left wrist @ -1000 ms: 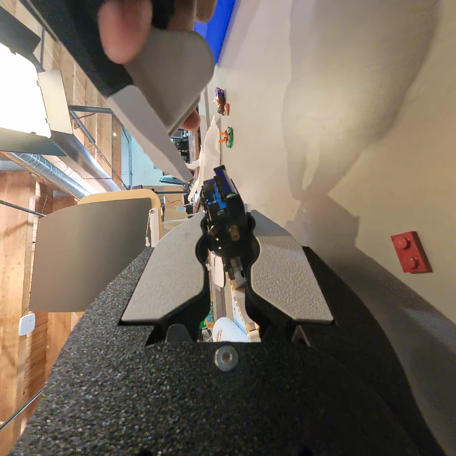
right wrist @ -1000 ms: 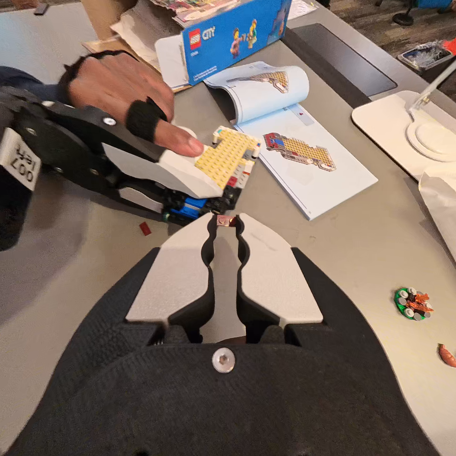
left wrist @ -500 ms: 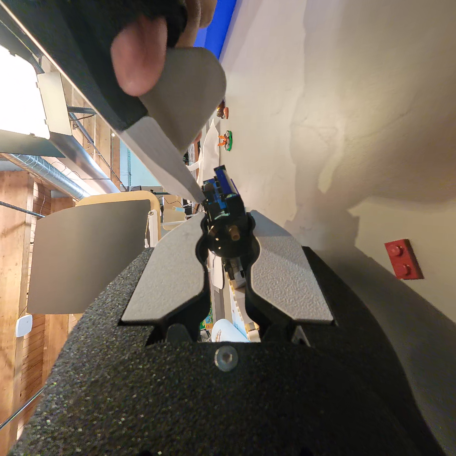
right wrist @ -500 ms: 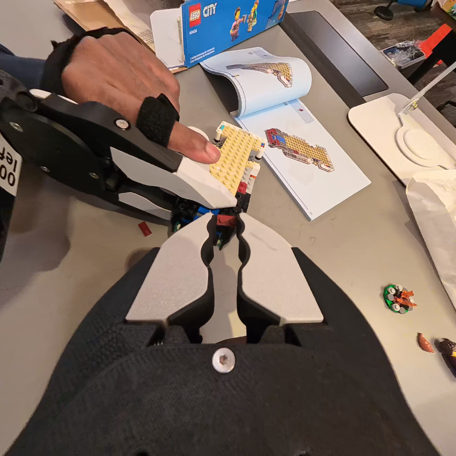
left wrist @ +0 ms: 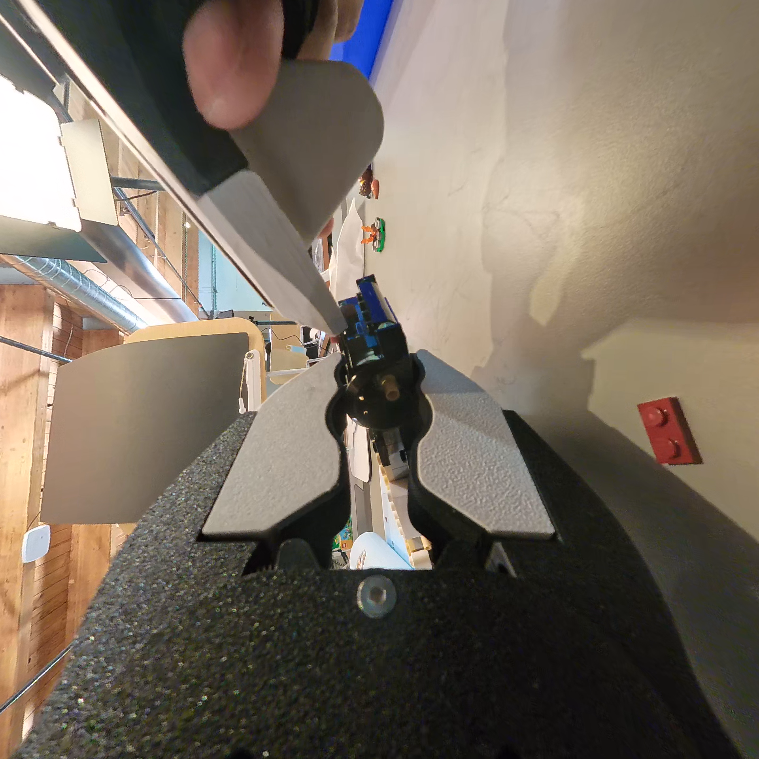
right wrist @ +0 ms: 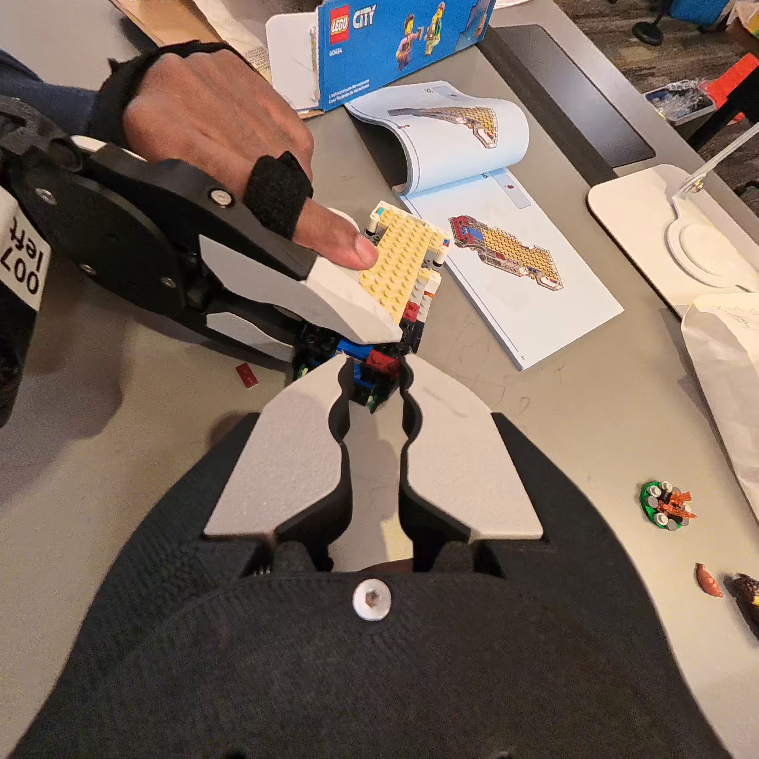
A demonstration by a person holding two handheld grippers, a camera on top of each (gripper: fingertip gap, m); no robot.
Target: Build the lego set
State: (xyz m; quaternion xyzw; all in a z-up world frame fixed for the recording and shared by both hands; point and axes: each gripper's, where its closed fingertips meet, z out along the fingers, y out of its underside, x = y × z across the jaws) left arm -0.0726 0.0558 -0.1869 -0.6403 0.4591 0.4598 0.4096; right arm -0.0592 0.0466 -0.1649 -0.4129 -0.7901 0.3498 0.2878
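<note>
Between left tool [right wrist: 349, 324] pads: brick model [right wrist: 404, 263]

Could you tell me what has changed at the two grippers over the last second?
The right gripper carried a small red brick forward to the brick model's dark lower end, and its jaws have widened slightly; the brick now sits against the model. The left gripper stayed clamped on the model's black part throughout, a finger resting on the tan plate.
</note>
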